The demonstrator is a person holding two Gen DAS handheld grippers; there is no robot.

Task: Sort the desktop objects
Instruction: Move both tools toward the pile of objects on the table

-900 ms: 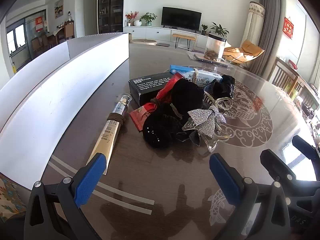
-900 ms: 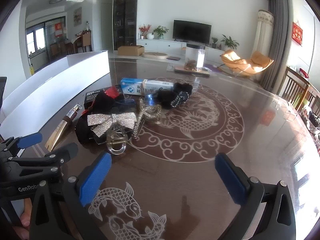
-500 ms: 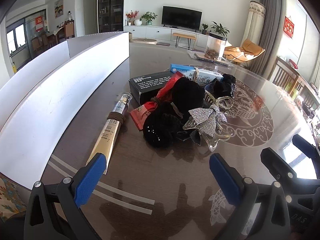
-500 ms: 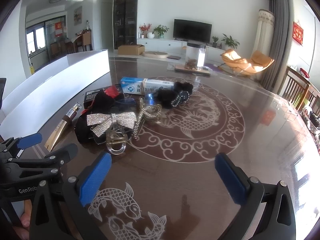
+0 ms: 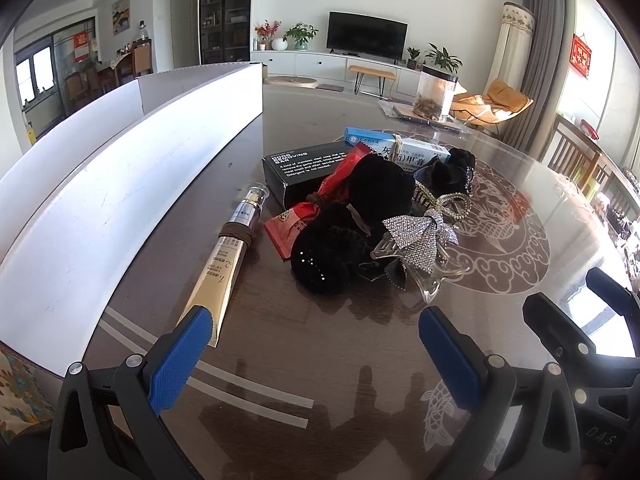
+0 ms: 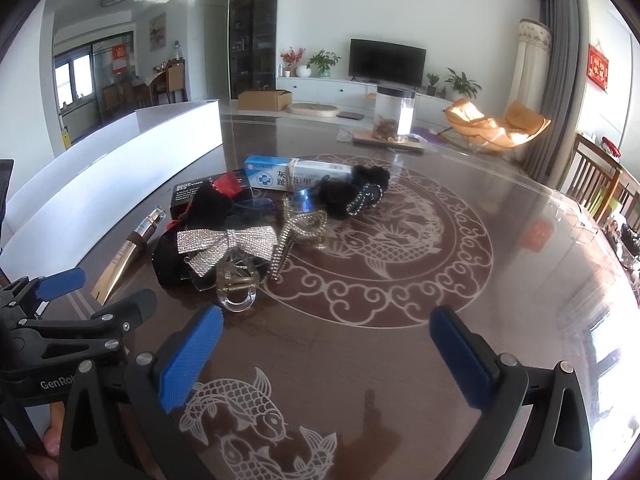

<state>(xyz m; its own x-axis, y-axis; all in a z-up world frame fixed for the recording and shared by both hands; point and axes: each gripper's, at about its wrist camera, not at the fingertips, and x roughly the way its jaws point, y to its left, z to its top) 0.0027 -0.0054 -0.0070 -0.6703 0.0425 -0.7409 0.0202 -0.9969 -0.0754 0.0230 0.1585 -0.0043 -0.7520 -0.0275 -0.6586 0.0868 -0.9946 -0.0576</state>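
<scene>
Your left gripper (image 5: 312,356), fingers apart, empty, nearer long gold cosmetic tube (image 5: 224,264); tube's axis runs near-to-far, just beyond left fingertip. Right gripper (image 6: 324,344) likewise spread.

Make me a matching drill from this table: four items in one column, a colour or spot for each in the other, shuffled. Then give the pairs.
Items
1. cream tube
2. rhinestone bow clip
3. black box
4. snack packet

Descriptions
A. red, partly under the black fuzzy hair ties
B. gold, lying nearest the white box wall
C. silver and sparkly, on a clear claw clip
D. white print on top, beside the blue-and-white ointment carton

Pairs: 1-B, 2-C, 3-D, 4-A
</scene>
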